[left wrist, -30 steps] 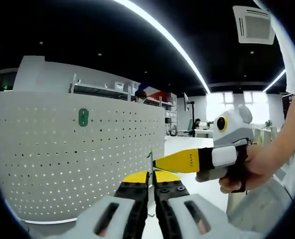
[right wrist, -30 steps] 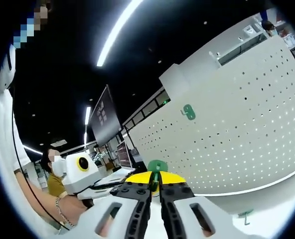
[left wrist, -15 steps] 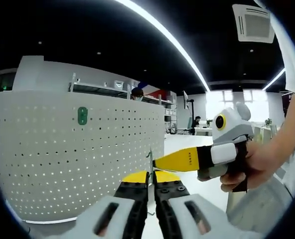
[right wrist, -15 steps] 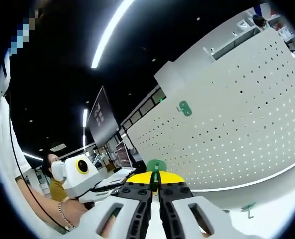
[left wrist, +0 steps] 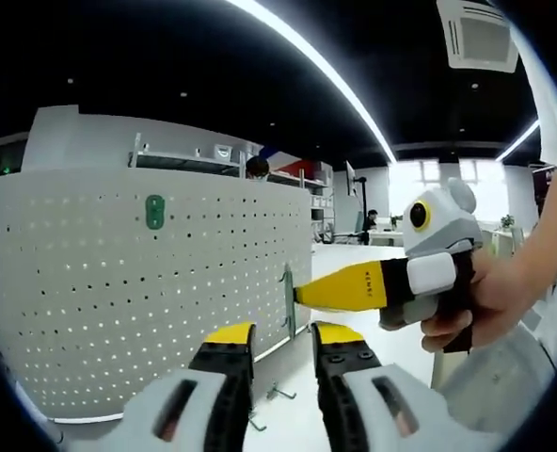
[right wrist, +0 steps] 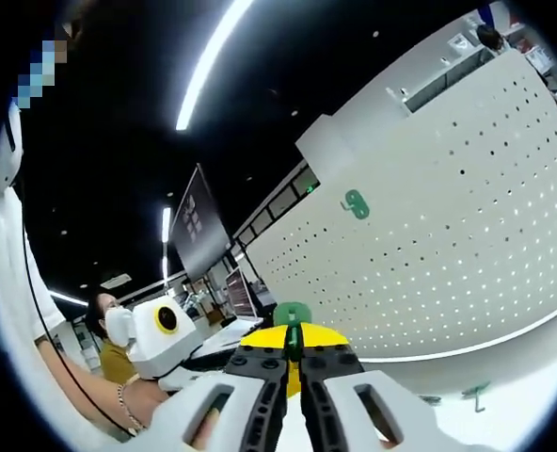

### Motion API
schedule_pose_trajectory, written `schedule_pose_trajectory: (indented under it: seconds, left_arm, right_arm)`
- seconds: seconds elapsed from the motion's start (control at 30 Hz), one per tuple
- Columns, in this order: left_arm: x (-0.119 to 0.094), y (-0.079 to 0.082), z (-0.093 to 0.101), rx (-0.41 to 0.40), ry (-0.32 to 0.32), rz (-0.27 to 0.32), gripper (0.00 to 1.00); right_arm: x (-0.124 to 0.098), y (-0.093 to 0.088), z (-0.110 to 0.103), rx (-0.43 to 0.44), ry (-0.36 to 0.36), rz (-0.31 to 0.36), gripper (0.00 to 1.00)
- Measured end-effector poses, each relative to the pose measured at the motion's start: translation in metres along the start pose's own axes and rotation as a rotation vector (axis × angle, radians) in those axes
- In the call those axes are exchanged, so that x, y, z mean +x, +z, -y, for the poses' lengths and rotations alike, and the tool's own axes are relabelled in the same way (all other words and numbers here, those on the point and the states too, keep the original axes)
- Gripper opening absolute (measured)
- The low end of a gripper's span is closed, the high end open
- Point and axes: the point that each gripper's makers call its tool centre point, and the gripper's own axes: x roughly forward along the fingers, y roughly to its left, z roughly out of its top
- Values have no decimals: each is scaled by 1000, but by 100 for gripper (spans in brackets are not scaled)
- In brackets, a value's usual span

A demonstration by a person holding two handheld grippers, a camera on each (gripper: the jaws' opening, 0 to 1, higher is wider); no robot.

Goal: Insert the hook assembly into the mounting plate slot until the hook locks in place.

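The left gripper (left wrist: 281,341) has just spread its jaws and let go — the green hook assembly (right wrist: 292,314) now sits pinched in the closed right gripper (right wrist: 293,355) alone, well short of the white pegboard (left wrist: 119,282).

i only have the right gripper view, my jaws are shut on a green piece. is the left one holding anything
observer: No. The left hand-held gripper is open, with nothing between its jaws.
operator: how does my piece look from that side
observer: The green piece stands upright and edge-on at the tip of the right hand-held gripper.
operator: anything lying below it
observer: A small metal hook lies on the table, near the foot of the pegboard.
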Motion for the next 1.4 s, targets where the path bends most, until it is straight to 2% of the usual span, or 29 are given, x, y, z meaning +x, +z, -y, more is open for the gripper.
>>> schedule_pose_trajectory:
  seconds: [0.07, 0.13, 0.3, 0.33, 0.4, 0.47, 0.5, 0.53, 0.6, 0.9, 1.4]
  left_arm:
    - [2, -4, -1, 0, 0, -13, 44]
    - [2, -6, 0, 2, 0, -19, 51]
    - [2, -10, 2, -4, -4, -35, 60]
    - [2, -11, 2, -3, -4, -40, 60]
    - [2, -13, 2, -5, -7, -44, 60]
    - [2, -14, 2, -6, -7, -50, 59]
    - [2, -15, 1, -5, -5, -50, 60]
    - [2, -15, 1, -9, -4, -49, 60]
    - [2, -16, 0, -13, -3, -51, 60]
    - [1, -16, -2, -12, 3, -54, 59]
    - [-17, -24, -18, -8, 36, -62, 60]
  right_arm:
    - [0, 0, 0, 6, 2, 0, 0]
    - [0, 0, 0, 5, 1, 0, 0]
    - [0, 0, -1, -1, -3, 1, 0]
    - [0, 0, 0, -25, -14, -8, 0]
    - [1, -2, -1, -107, -30, -36, 0]
    - [1, -2, 1, -234, -76, -72, 0]
    - [0, -2, 3, -314, -104, -90, 0]
    - [-2, 0, 10, -449, -176, -123, 0]
    - [0, 1, 5, -508, -176, -127, 0]
    - [5, 0, 8, -466, -165, -124, 0]
    - [21, 33, 30, -415, -208, -64, 0]
